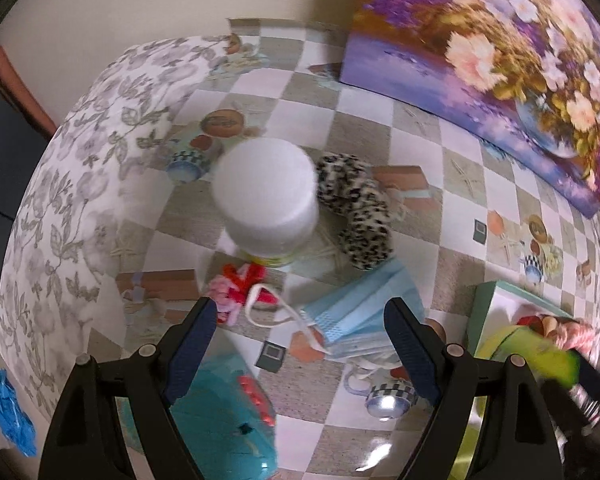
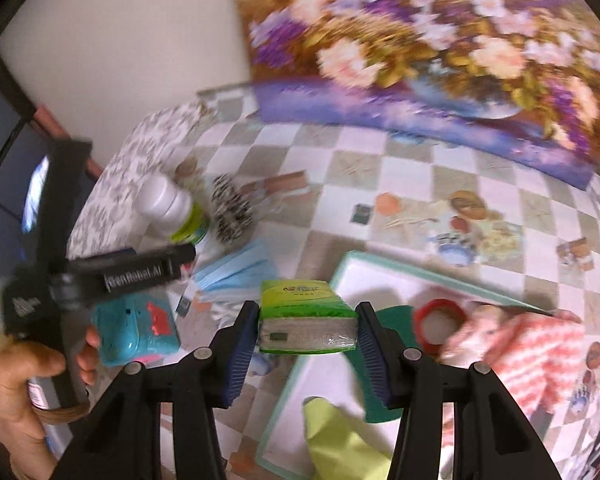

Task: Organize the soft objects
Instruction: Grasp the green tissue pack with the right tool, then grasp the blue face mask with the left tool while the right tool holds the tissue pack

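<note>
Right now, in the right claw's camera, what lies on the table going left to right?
Teal toy → blue face masks → green tissue pack in the right claw → red ring → pink striped cloth.

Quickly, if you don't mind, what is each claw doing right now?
Left claw: open, holding nothing, above the light blue pleated face masks.
Right claw: shut on the green plastic-wrapped tissue pack.

We see the left hand-held gripper (image 1: 300,320) with its jaws spread wide over the checked tabletop (image 1: 380,128). Between them lie blue face masks (image 1: 352,312). Beyond stand a white-capped bottle (image 1: 266,196), a leopard-print scrunchie (image 1: 356,208) touching it, and a pink-red scrunchie (image 1: 236,288).
</note>
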Demonstrator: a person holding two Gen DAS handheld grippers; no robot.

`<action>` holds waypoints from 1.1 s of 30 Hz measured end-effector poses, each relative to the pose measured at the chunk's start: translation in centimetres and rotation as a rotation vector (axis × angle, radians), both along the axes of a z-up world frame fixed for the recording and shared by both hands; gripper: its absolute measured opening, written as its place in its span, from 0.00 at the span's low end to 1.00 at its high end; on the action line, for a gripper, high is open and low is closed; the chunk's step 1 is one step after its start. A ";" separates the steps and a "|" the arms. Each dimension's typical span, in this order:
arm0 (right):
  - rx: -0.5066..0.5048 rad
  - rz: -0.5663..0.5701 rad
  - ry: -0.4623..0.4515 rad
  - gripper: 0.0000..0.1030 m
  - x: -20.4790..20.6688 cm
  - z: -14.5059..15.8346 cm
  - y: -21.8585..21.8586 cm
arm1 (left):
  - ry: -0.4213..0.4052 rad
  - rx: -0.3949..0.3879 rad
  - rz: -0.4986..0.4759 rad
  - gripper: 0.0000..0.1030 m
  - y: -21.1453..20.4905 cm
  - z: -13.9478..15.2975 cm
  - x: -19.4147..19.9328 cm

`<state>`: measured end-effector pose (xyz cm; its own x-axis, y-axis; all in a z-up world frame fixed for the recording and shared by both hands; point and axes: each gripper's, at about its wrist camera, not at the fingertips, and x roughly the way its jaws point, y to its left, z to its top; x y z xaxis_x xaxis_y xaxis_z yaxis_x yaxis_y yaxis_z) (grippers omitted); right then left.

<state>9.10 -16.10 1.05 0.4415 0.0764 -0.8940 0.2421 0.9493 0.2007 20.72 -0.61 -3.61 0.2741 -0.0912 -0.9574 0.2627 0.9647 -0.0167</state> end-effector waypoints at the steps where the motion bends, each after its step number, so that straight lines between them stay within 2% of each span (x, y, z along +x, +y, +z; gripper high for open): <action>1: -0.001 -0.014 -0.008 0.51 -0.3 0.4 -0.5 | 0.002 0.005 -0.013 0.83 -0.5 -0.2 -0.2; 6: -0.006 -0.063 -0.029 0.51 -1.2 1.3 -2.3 | 0.032 0.026 -0.077 0.83 -2.9 -1.6 -0.9; 12: -0.006 -0.081 -0.014 0.51 -1.5 0.8 -3.2 | 0.066 0.054 -0.144 0.83 -5.9 -3.8 -1.8; 23: 0.005 -0.091 -0.005 0.51 -1.7 0.4 -3.8 | 0.088 0.117 -0.160 0.83 -7.8 -7.8 -2.1; 28: 0.003 -0.094 -0.002 0.50 -1.7 0.4 -3.8 | 0.073 0.092 -0.153 0.83 -7.6 -8.1 -2.3; 30: 0.002 -0.094 -0.003 0.50 -1.7 0.4 -3.8 | 0.073 0.078 -0.143 0.82 -7.2 -8.1 -2.3; 33: 0.003 -0.096 -0.004 0.50 -1.7 0.4 -3.8 | 0.062 0.074 -0.133 0.74 -6.2 -7.9 -2.1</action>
